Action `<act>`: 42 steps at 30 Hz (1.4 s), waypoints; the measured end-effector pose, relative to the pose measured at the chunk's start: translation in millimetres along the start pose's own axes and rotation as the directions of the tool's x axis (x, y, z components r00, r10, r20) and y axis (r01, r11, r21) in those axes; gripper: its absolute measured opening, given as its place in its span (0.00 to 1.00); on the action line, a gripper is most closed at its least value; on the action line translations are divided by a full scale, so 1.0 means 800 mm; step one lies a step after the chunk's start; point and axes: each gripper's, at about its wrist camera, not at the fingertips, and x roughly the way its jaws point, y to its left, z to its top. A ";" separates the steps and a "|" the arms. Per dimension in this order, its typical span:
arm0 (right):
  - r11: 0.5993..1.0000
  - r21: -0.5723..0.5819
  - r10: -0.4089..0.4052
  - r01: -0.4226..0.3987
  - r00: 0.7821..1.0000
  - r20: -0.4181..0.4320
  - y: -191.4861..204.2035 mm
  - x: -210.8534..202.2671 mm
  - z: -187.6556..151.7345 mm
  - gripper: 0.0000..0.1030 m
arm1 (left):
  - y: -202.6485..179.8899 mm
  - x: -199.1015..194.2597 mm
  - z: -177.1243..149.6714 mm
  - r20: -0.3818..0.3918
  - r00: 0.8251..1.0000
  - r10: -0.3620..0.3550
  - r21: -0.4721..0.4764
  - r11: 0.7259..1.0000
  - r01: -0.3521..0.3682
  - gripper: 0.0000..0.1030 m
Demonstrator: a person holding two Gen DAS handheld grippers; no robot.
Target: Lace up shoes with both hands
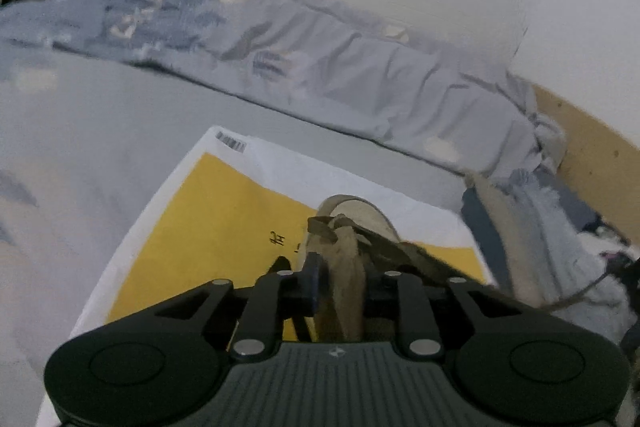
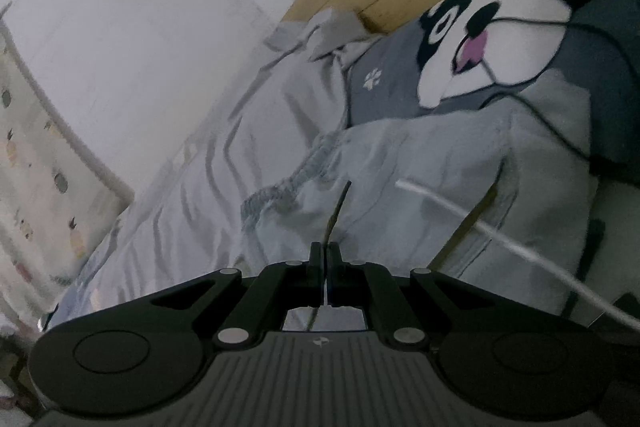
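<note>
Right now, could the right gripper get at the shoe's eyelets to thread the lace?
Probably not yet. The right gripper is shut on the lace end but faces the bedding; no shoe shows in its view. The shoe sits between the left gripper fingers.

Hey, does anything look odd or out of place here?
Yes: the shoe sits on a yellow-and-white sheet on a bed, an unusual place for footwear. A white cable also trails loosely across the rumpled bedding.
</note>
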 end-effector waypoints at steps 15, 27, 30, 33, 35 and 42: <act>0.999 -0.001 0.045 -0.045 0.996 -0.080 0.016 0.017 -0.026 0.02 | 0.071 0.036 0.018 -0.021 0.985 -0.174 -0.413 0.898 0.150 0.29; 0.999 0.005 0.040 -0.039 0.996 -0.077 0.009 0.015 -0.024 0.02 | 0.062 0.031 0.023 0.061 0.963 -0.261 -0.364 0.893 0.265 0.17; 0.999 -0.001 0.036 -0.036 0.998 -0.052 0.009 0.011 -0.020 0.01 | 0.064 0.024 0.024 0.111 0.949 -0.295 -0.358 0.879 0.315 0.14; 1.000 -0.014 0.024 -0.024 1.000 -0.007 0.009 0.004 -0.011 0.01 | 0.058 0.014 0.028 0.154 0.930 -0.333 -0.330 0.870 0.366 0.12; 1.000 -0.015 0.009 -0.008 1.000 0.017 0.008 0.001 -0.007 0.01 | 0.055 0.014 0.029 0.146 0.938 -0.314 -0.315 0.884 0.345 0.12; 1.000 0.002 0.002 -0.002 1.000 -0.018 0.004 0.006 -0.008 0.01 | 0.082 0.030 0.025 0.057 0.977 -0.204 -0.477 0.854 0.206 0.22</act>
